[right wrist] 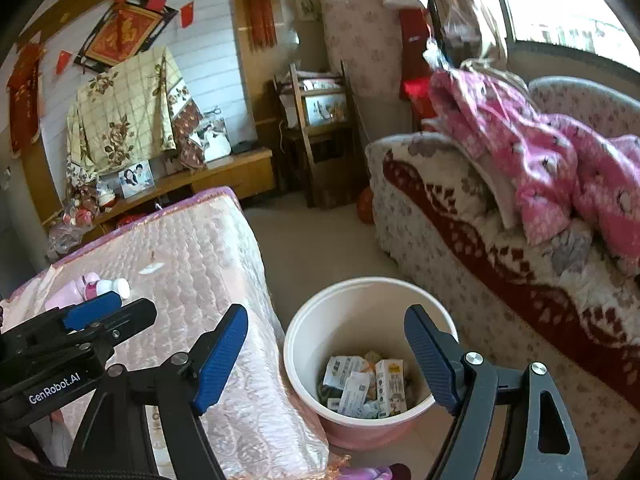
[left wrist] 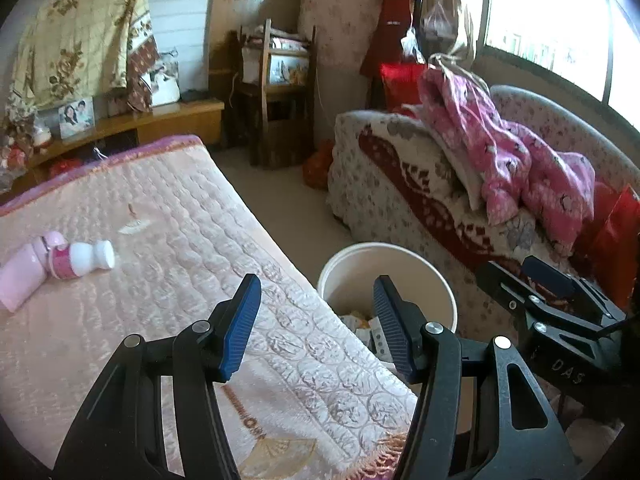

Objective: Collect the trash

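Observation:
A white bucket (right wrist: 304, 344) stands on the floor between the bed and the sofa, with several small cartons (right wrist: 360, 388) in its bottom; it also shows in the left wrist view (left wrist: 344, 276). A small white bottle with a pink label (left wrist: 82, 259) lies on the pink bed cover beside a pink bottle (left wrist: 24, 276); both show far left in the right wrist view (right wrist: 108, 288). My left gripper (left wrist: 316, 322) is open and empty over the bed's edge. My right gripper (right wrist: 326, 354) is open and empty above the bucket. A small white scrap (left wrist: 134, 226) lies further up the bed.
The bed with a quilted pink cover (left wrist: 160, 220) fills the left. A sofa (right wrist: 500, 272) with a pink garment (right wrist: 540, 160) is on the right. A wooden rack (left wrist: 276, 92) and a low cabinet (left wrist: 160, 120) stand at the back. A strip of floor (right wrist: 312, 248) runs between bed and sofa.

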`<control>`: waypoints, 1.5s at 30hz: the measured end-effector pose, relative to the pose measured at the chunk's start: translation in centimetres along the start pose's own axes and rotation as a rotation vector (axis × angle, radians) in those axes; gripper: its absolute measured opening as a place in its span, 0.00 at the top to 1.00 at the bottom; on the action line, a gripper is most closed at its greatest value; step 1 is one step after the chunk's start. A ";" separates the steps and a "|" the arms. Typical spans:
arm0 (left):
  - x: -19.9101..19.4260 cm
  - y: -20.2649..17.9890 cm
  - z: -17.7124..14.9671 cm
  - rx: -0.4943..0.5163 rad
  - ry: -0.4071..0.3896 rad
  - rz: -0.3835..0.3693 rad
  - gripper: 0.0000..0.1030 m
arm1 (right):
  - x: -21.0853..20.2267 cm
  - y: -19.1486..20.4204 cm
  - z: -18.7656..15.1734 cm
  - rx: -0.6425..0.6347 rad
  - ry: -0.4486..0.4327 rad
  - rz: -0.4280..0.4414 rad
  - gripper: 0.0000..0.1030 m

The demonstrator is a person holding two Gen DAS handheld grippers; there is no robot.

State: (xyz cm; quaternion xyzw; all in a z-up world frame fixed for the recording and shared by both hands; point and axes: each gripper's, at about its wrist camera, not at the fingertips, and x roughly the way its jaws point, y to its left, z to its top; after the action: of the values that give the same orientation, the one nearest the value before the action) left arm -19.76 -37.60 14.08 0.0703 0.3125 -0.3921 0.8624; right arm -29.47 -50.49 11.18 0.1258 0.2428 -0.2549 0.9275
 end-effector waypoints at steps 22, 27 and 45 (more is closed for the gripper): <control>-5.8 1.0 -0.4 0.015 -0.128 0.067 0.44 | -4.7 2.4 0.8 -0.010 -0.118 -0.002 0.13; -6.0 0.9 -0.3 0.019 -0.135 0.068 0.44 | -5.3 2.6 0.9 -0.021 -0.130 -0.013 0.12; -6.3 0.7 -0.4 0.037 -0.144 0.048 0.44 | -5.8 2.5 1.1 -0.025 -0.133 -0.023 0.10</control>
State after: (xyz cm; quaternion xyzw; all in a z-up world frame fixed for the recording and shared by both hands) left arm -22.58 -33.03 17.43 0.0650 0.2404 -0.3811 0.8904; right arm -32.05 -46.37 15.34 0.0943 0.1854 -0.2705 0.9400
